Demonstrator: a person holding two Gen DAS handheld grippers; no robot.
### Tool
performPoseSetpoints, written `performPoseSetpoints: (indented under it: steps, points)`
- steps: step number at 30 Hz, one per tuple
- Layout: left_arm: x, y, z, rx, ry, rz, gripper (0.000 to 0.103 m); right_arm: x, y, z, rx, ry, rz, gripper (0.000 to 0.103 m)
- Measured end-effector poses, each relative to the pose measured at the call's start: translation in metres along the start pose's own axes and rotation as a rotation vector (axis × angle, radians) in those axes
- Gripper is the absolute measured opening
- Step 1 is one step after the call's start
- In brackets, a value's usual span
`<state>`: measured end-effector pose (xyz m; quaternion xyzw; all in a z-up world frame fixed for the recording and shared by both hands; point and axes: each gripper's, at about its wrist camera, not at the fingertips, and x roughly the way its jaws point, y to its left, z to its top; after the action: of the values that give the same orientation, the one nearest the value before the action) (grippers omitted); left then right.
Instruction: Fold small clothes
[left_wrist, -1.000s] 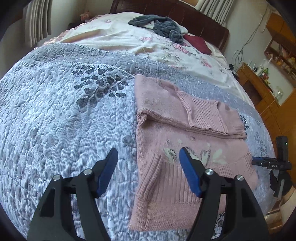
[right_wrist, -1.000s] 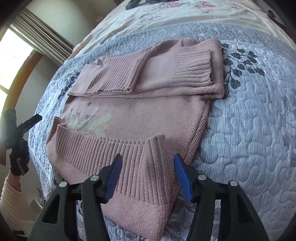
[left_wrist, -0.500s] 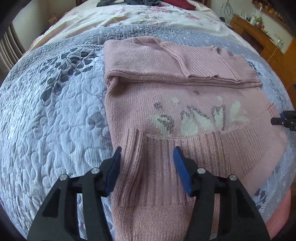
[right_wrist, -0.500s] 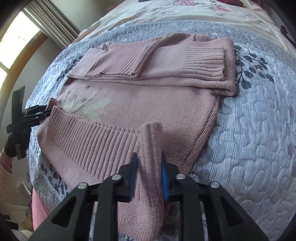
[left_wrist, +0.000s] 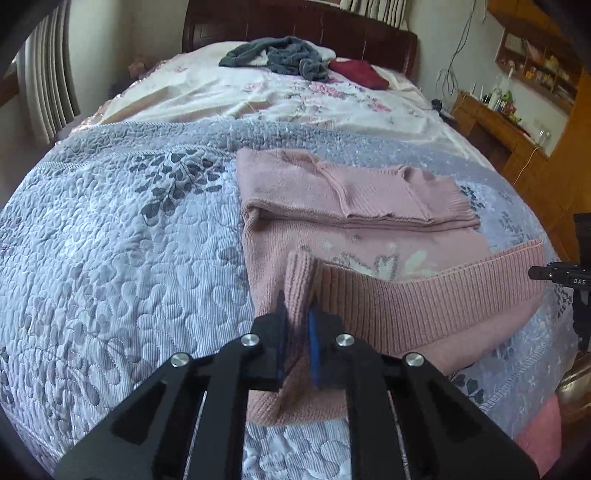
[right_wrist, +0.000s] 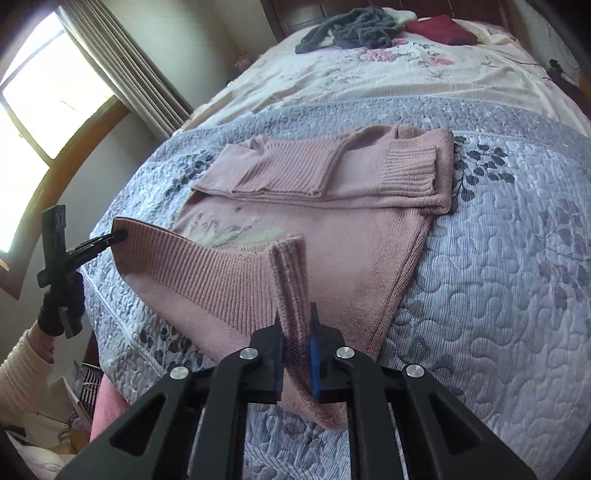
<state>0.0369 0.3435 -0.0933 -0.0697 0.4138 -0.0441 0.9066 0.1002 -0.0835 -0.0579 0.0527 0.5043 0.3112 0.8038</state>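
Since this pink knit sweater is soft and floppy, I've got both tongs, left and right, clamped on its ribbed hem corners.

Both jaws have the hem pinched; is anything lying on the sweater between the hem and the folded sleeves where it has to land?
Nothing visible: the pink sweater is bare between the lifted hem and the folded sleeves.
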Motion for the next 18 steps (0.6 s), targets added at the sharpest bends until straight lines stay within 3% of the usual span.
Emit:
performPoseSetpoints:
  steps: [8,18]
  points:
    - [-0.017,-0.012,0.063,-0.016,-0.128,-0.002,0.008,-0.038,0.007,0.046,-0.001,-0.111,0.019,0.01]
    - [0.028,-0.013,0.165,-0.052,-0.181,0.012,0.008,-0.027,-0.021,0.138,0.049,-0.177,-0.07,0.01]
